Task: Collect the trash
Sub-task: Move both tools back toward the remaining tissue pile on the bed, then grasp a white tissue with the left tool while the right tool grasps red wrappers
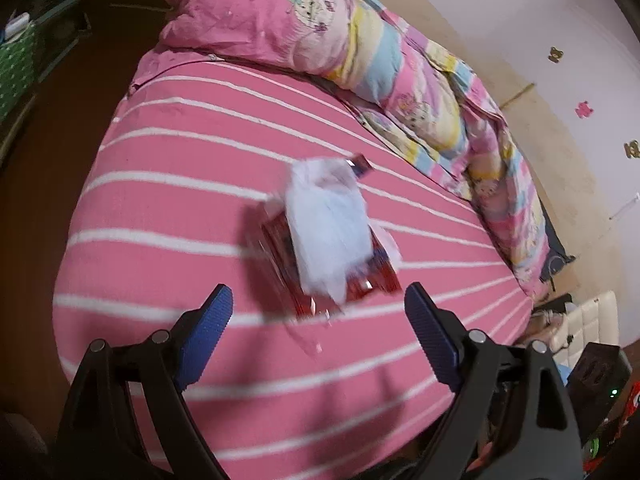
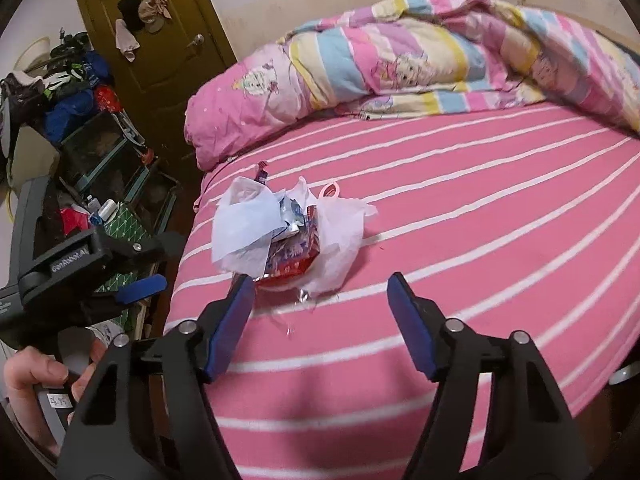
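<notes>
Bed (image 2: pixel 460 208), pink striped sheet: trash pile (image 2: pixel 280 232) just ahead of right tongs (image 2: pixel 320 292) and left tongs (image 1: pixel 319 300), both spread, empty. Quilt (image 2: pixel 420 52) beyond; door (image 2: pixel 160 28) far left.

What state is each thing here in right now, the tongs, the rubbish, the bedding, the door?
Left tongs: open, empty, short of the rubbish.
Right tongs: open, empty.
Rubbish pile: tissues and red wrappers heaped loose on the sheet.
Quilt: bunched up along the bed's far side.
Striped sheet: spread flat.
Door: shut.
</notes>
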Demonstrator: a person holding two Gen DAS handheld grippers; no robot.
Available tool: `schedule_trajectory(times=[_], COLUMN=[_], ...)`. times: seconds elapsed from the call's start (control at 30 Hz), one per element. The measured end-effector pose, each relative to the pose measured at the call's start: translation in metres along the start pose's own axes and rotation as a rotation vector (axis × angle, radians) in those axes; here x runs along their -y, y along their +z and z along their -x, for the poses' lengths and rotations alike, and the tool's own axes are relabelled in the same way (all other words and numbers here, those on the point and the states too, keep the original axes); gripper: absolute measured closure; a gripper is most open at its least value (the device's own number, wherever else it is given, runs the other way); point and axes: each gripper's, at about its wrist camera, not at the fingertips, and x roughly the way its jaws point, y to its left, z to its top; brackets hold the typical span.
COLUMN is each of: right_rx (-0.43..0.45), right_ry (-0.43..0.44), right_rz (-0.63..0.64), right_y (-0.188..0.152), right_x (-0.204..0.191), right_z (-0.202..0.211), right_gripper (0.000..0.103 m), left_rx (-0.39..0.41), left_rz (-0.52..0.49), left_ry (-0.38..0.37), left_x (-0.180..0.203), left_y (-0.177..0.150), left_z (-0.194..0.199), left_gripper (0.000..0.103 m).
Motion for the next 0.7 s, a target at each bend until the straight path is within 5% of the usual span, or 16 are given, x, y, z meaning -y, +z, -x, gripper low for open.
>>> schedule_trajectory(times=[0.43,0.57,0.7], right_rx=[-0.071,-0.089,-0.096], right_ry=[0.037,0.030,0.035], right_rz=[-0.026,-0.020,-0.021], right_y=[0.024,0.024,0.023], right_x=[-0.003,-0.004,-0.002], right_z=[-0.087,-0.100,-0.106], right_gripper=[0.051,0.069,0.085], left_rx=[-0.033,-0.048,-0.031], left_rz=[0.007,-0.002,-0.050], left_ry=[0.027,0.017,-0.014], left_x=[-0.016,-0.017,-0.012], left_y=[0.029,0.030,0.028], left_z=[-0.049,-0.058,-0.059], left_gripper=[0.018,0.021,0.043])
